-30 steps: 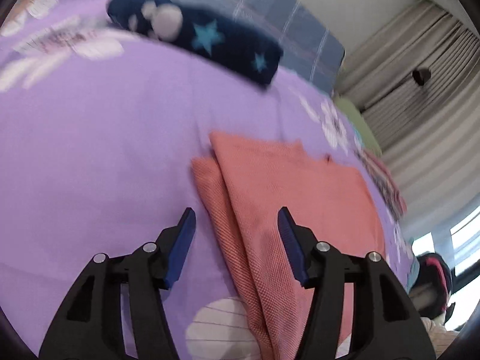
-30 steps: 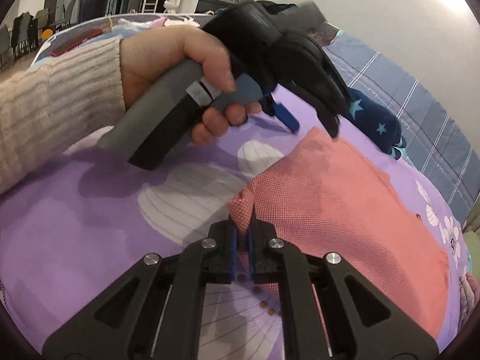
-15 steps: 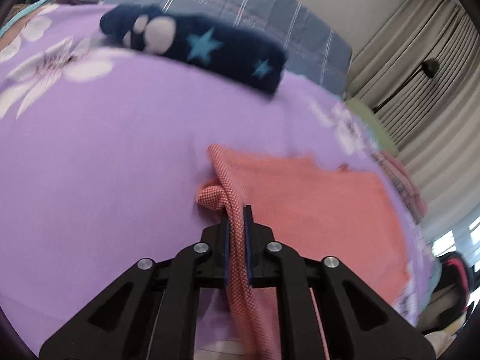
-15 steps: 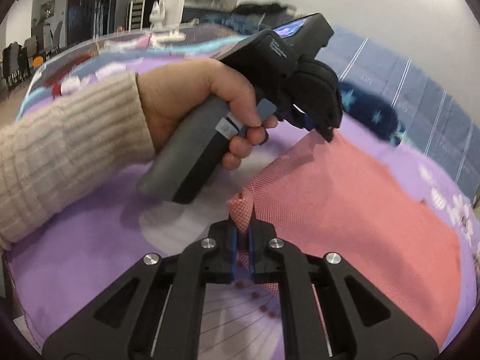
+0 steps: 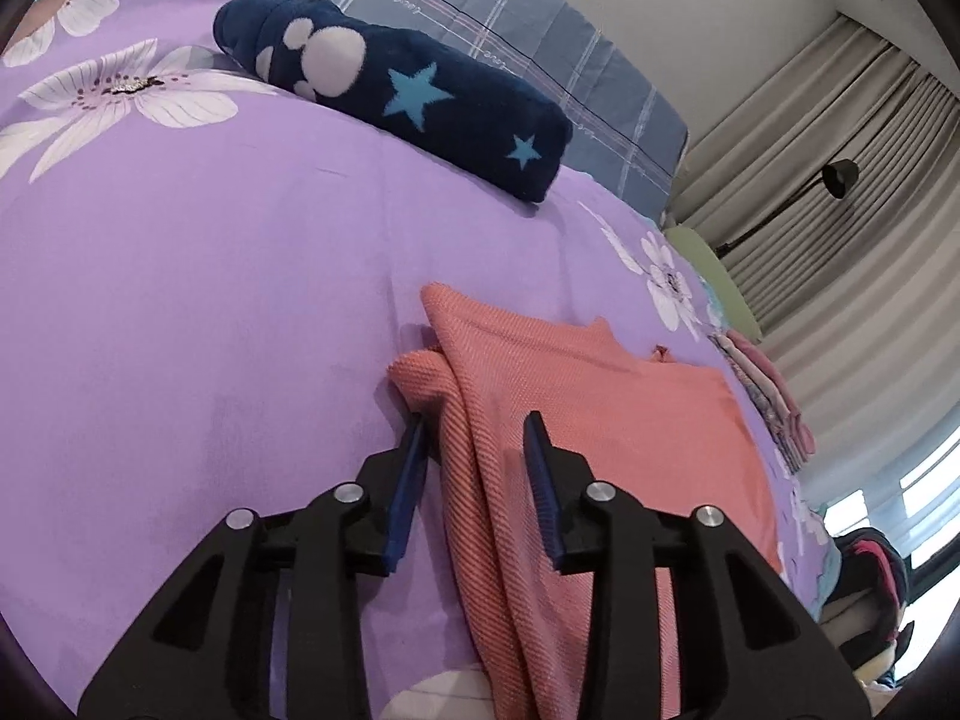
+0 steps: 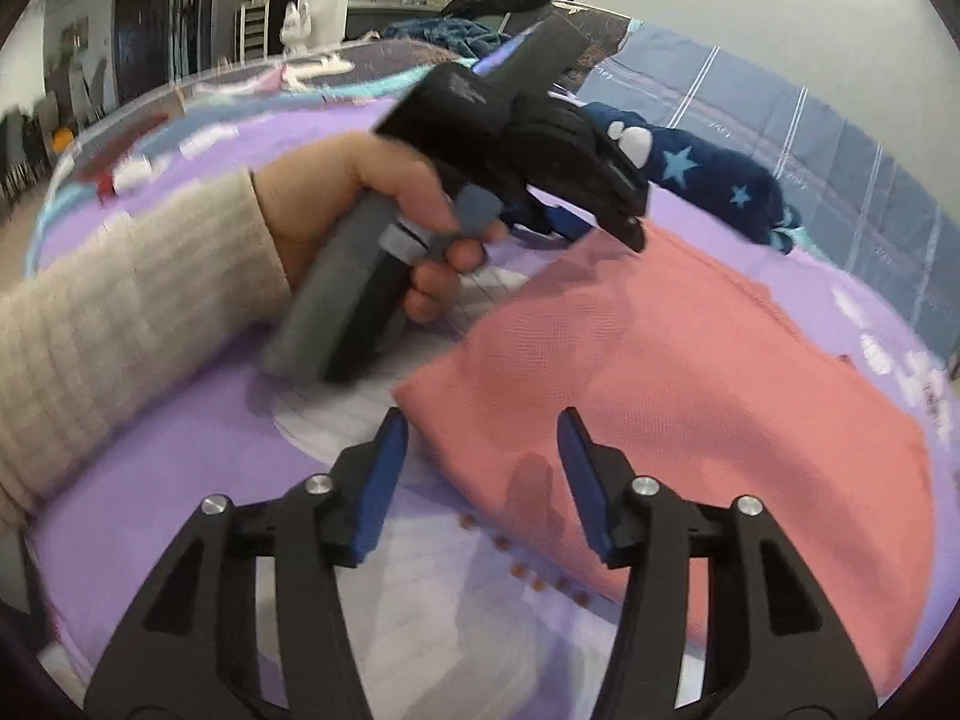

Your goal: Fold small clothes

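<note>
A salmon-pink woven garment (image 5: 600, 420) lies on a purple floral bedspread (image 5: 210, 300). The left gripper (image 5: 477, 441) straddles its bunched edge, jaws parted; the right gripper (image 6: 483, 438) stands wide over a corner.

- The bed (image 5: 198, 276) is covered by a purple sheet printed with white flowers.
- A salmon cloth (image 5: 600, 420) lies flat on the sheet, its left edge bunched into a ridge of folds.
- A navy roll (image 5: 408, 96) with blue stars and white paw marks lies near the head of the bed, well apart from the cloth.
- A blue checked pillow (image 5: 510, 18) sits at the head end, just behind the roll.
- A stack of pink clothes (image 5: 768, 396) rests near the bed's right edge.
</note>
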A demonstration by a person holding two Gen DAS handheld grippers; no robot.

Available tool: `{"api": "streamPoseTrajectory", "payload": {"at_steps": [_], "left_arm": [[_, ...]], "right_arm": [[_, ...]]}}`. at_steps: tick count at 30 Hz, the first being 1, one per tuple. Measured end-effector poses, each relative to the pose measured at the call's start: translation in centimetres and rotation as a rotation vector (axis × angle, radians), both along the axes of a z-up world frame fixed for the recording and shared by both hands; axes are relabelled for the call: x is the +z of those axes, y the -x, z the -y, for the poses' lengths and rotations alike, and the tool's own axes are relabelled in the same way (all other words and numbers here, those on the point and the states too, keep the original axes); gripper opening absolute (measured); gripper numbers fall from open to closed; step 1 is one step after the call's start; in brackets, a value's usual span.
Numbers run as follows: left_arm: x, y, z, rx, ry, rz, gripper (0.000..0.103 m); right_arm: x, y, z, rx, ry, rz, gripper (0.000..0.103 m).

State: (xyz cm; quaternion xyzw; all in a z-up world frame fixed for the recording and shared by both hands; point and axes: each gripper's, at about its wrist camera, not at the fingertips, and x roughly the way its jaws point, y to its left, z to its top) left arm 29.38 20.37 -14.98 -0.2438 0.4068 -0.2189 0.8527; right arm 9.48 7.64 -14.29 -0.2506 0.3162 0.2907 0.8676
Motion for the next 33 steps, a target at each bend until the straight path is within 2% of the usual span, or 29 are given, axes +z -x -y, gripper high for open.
{"api": "streamPoseTrajectory", "payload": {"at_steps": [1,4,8,12,14,16,18,20,21,24,26,30,33], "left_arm": [[0.1,0.3,0.2,-0.021,0.007,0.001,0.046],[0.5,1.0,1.2,-0.096,0.011,0.004,0.054],[0.4,1.2,2.6,-0.129,-0.045,0.014,0.059],[0.2,0.8,2.5,-0.13,-0.012,0.01,0.059],[0.1,-0.1,2.5,-0.114,0.01,0.004,0.055],[-0.3,-1.5,2.4,-0.076,0.015,-0.018,0.034],[-0.8,-2.2,2.1,-0.057,0.032,-0.039,0.025],[-1.1,-2.1,1.2,-0.05,0.096,-0.047,0.024],[-1.0,-2.0,1.0,-0.051,0.101,-0.047,0.024],[-0.7,-1.3,1.0,-0.056,0.068,-0.04,0.024],[-0.3,-0.6,0.7,-0.055,0.045,-0.029,0.028],[1.0,0.4,-1.0,0.028,0.045,0.052,0.029],[3.0,2.0,-3.9,0.174,0.167,0.229,0.028]], "right_arm": [[-0.4,0.1,0.0,-0.01,0.035,0.008,0.056],[-0.5,0.3,0.3,-0.014,0.056,0.024,0.056],[-0.8,0.6,-0.7,-0.006,0.094,0.069,0.056],[-0.8,0.4,-2.2,0.002,0.107,0.091,0.055],[-0.9,0.2,-2.9,0.002,0.117,0.1,0.054],[-1.0,-0.2,-3.8,0.0,0.131,0.114,0.054],[-1.0,-0.6,-4.3,-0.004,0.144,0.121,0.053],[-0.9,-0.7,-4.4,-0.005,0.144,0.12,0.052],[-0.8,-0.6,-4.2,-0.002,0.14,0.123,0.052],[-0.7,-0.1,-3.6,0.004,0.137,0.114,0.052],[-0.7,0.3,-3.0,0.009,0.133,0.111,0.053],[-0.7,0.7,-1.8,0.011,0.1,0.089,0.054],[-0.6,0.2,-1.4,0.007,0.07,0.054,0.054]]}}
